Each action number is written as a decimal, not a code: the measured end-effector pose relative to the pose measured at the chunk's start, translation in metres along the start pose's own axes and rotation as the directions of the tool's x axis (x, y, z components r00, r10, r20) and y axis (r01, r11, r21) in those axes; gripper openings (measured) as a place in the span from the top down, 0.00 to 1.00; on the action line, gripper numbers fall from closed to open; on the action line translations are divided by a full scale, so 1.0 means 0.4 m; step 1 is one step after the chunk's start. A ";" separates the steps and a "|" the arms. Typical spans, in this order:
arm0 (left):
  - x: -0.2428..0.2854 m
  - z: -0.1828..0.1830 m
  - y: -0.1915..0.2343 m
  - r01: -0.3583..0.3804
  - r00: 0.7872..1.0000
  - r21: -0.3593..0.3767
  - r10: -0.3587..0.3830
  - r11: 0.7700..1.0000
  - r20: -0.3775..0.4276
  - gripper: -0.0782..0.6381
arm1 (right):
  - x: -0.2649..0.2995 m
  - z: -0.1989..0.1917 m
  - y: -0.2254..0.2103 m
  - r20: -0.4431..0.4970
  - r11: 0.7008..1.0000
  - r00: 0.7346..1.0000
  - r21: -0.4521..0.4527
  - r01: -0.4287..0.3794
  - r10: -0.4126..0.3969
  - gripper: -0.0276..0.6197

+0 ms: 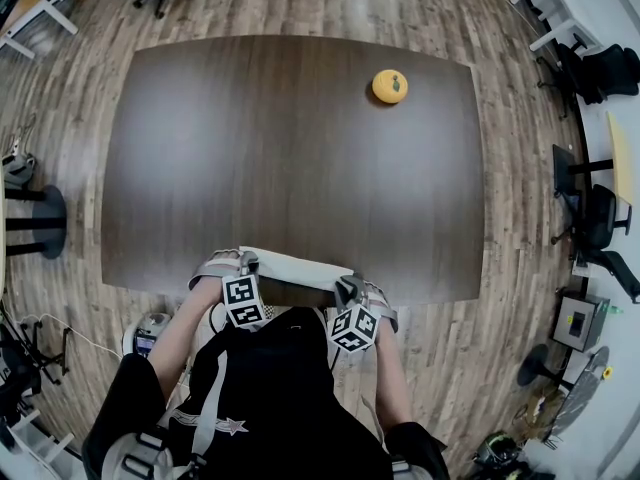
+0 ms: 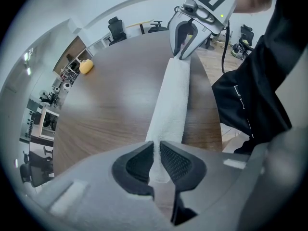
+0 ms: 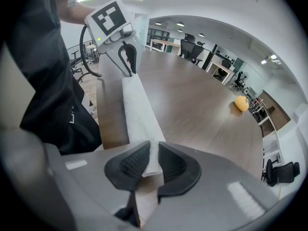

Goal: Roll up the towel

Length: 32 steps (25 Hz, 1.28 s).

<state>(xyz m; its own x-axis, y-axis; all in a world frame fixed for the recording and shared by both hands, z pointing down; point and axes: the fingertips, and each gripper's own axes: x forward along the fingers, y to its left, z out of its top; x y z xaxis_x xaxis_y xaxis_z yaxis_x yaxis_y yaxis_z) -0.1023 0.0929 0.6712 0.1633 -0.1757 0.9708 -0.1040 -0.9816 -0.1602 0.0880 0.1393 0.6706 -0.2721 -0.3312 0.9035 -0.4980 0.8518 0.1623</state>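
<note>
A white towel [image 1: 296, 268], folded into a long narrow strip, lies along the near edge of the dark table [image 1: 290, 148]. My left gripper [image 1: 243, 265] is shut on the towel's left end, and its pads pinch the cloth [image 2: 169, 109] between them. My right gripper [image 1: 348, 290] is shut on the towel's right end [image 3: 137, 112]. In each gripper view the other gripper shows at the strip's far end: the right gripper [image 2: 184, 56] and the left gripper [image 3: 130, 71]. The person's dark clothing hides the grippers' lower parts in the head view.
An orange fruit [image 1: 390, 86] rests on the far right part of the table. Office chairs [image 1: 600, 68], desks and gear stand on the wooden floor around the table. The person's body [image 1: 270, 398] is close against the near table edge.
</note>
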 end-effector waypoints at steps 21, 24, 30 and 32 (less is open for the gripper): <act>0.045 0.010 0.093 -0.028 0.999 -0.081 0.032 0.996 0.043 0.82 | 0.053 0.029 -0.084 -0.002 0.999 1.000 0.033 -0.004 0.004 0.87; 0.041 0.007 0.105 -0.054 0.996 -0.124 0.061 0.991 0.057 0.82 | 0.045 0.035 -0.094 0.014 0.997 0.999 0.074 0.031 -0.032 0.87; -0.016 -0.010 0.187 -0.220 0.969 -0.190 0.237 0.957 0.074 0.87 | 0.005 0.044 -0.138 0.042 0.977 0.986 0.149 0.154 -0.162 0.86; -0.047 -0.011 0.220 -0.258 0.954 -0.227 0.286 0.939 0.095 0.87 | -0.021 0.056 -0.165 0.056 0.962 0.974 0.184 0.204 -0.217 0.86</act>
<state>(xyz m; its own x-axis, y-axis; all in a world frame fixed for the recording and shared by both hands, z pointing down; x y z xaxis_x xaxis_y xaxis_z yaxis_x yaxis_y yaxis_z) -0.1189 0.0103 0.6395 0.2194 -0.4550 0.8631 -0.3625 -0.8593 -0.3608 0.1047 0.0766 0.6436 -0.2025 -0.5305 0.8231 -0.6856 0.6770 0.2676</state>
